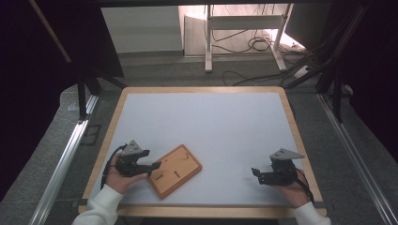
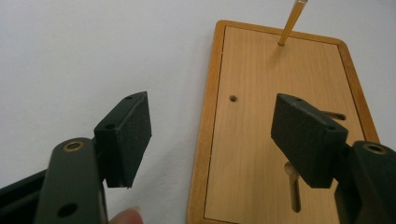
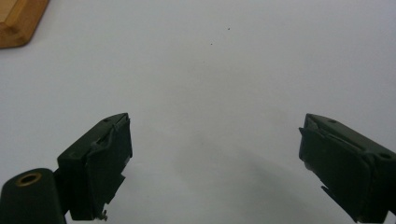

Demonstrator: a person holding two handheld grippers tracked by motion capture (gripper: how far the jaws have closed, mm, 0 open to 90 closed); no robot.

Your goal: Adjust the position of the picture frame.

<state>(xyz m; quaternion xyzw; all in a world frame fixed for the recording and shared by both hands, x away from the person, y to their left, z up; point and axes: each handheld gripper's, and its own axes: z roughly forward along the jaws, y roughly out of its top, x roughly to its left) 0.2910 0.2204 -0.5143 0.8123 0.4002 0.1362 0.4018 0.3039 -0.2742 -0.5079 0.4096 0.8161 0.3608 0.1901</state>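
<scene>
Table (image 1: 206, 122): pale grey top with a light wood rim, the largest thing in the high view. Dark floor with metal rails on either side; a white stand and loose cables lie beyond the far edge.

Board (image 1: 174, 170): a flat wooden rectangle with a darker raised edge, lying on the table near the front edge, left of centre, turned at an angle to the table's sides. In the left gripper view the board (image 2: 275, 126) shows a small round hole, two slots and a thin peg (image 2: 292, 21) standing up near its far end.

Left gripper (image 1: 152, 167): held in the person's left hand (image 1: 119, 177), white sleeve behind, at the front left of the table. Jaws stand wide apart with nothing between the pads. In its own view the gripper (image 2: 212, 140) hovers at the board's near end, one jaw over bare table just beside the board's edge, the other over the board's face. Touch or no touch: cannot tell.

Right gripper (image 1: 256, 173): in the right hand (image 1: 293, 190) at the front right, well apart from the board. Jaws open, empty. In its own view the gripper (image 3: 215, 154) looks along bare table, with a corner of the board (image 3: 18, 21) far off.
</scene>
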